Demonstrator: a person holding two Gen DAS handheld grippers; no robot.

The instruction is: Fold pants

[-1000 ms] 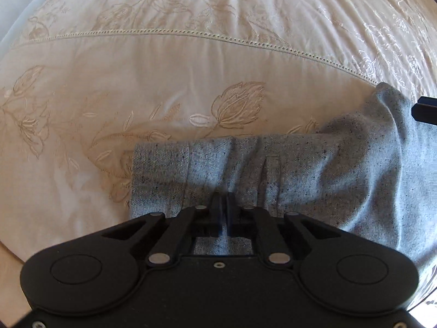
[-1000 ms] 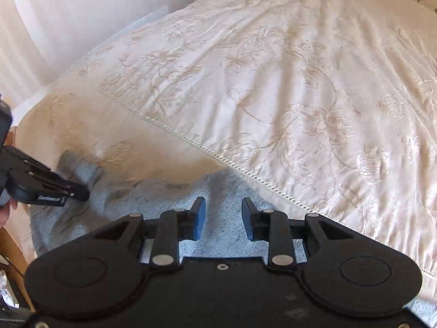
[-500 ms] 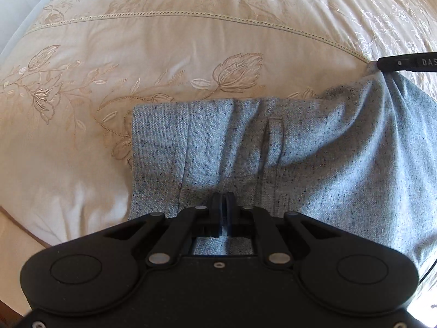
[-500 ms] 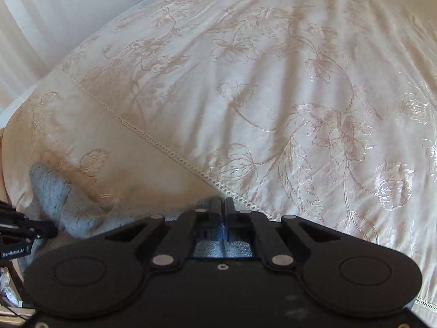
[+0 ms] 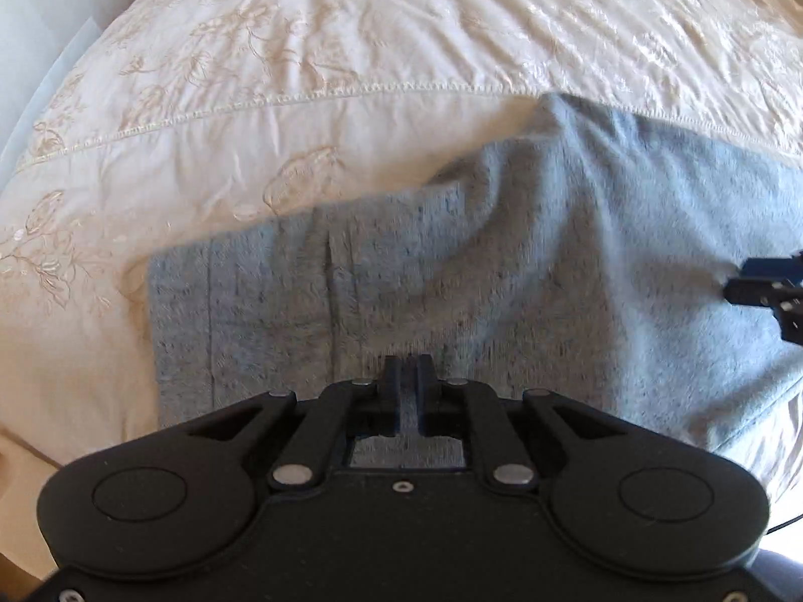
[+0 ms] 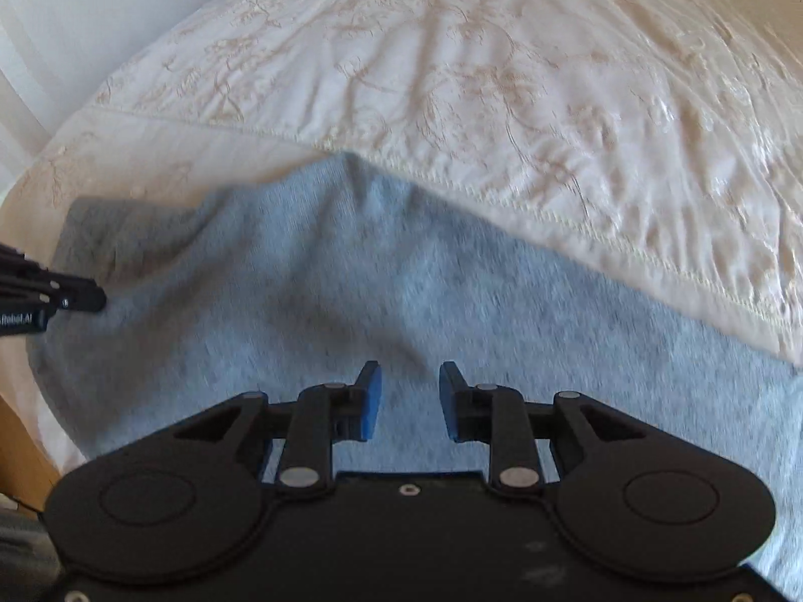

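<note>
While the grey pants [image 5: 502,271] lie spread across the near border of the bed [image 5: 351,40], two grippers attend them.

Item, pants: soft speckled knit, waistband end at the left in the left wrist view, the cloth humped to a peak just short of the bedspread's stitched seam [image 5: 351,93]; still loose and rumpled, so the fold looks barely begun.

Item, left gripper [image 5: 409,391]: jaws pinched together on a ridge of the pants near the waistband (a thin strip of grey shows between the pads), apparently to anchor that end so it can be carried over.

Item, right gripper [image 6: 409,401]: jaws apart, having just opened; cloth lies beneath but nothing is pinched, which suits a release and regrasp farther from the waistband.
</note>
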